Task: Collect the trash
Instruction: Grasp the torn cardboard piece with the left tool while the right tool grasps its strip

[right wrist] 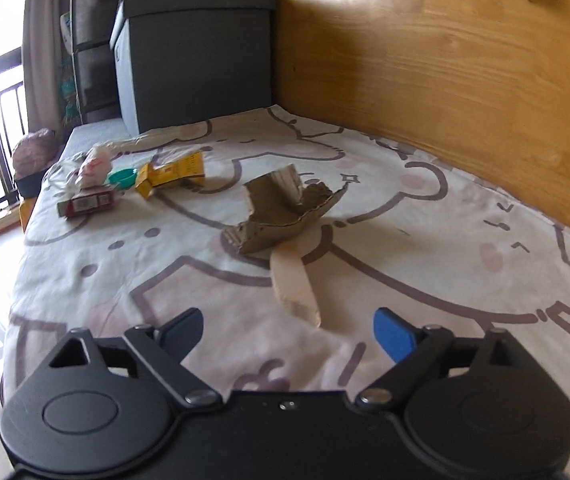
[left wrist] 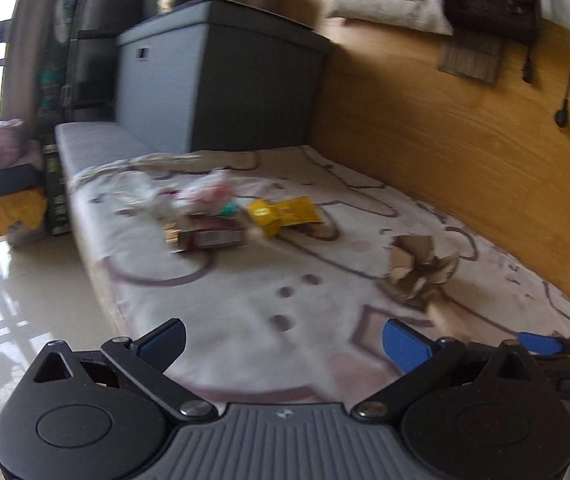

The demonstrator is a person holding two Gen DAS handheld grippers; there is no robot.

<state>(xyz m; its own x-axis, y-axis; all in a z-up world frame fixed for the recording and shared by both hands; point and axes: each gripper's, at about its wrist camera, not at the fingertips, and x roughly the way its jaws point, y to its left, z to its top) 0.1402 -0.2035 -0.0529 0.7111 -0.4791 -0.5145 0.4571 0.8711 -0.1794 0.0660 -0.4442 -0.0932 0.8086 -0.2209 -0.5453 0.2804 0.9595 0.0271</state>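
Note:
Trash lies scattered on a bed with a cartoon-print sheet (right wrist: 425, 240). Nearest is a torn piece of brown cardboard (right wrist: 285, 208) with a pale paper strip (right wrist: 297, 284) trailing toward my right gripper (right wrist: 289, 338), which is open just short of the strip with nothing between its fingers. Farther off lie a yellow packet (right wrist: 173, 176), a red-and-white box (right wrist: 87, 203), a teal cap (right wrist: 123, 178) and crumpled white wrappers (right wrist: 93, 168). My left gripper (left wrist: 285, 346) is open and empty over the sheet, facing the red box (left wrist: 209, 236), yellow packet (left wrist: 281, 214) and cardboard (left wrist: 417, 272).
A wooden panel (right wrist: 445, 80) runs along the bed's right side. A grey storage box (right wrist: 193, 56) stands at the far end. Tiled floor (left wrist: 25, 280) lies left of the bed, with a green box (left wrist: 55, 196) and yellow bag (left wrist: 9, 212) beside it. The right gripper's finger (left wrist: 537, 342) shows at the left view's edge.

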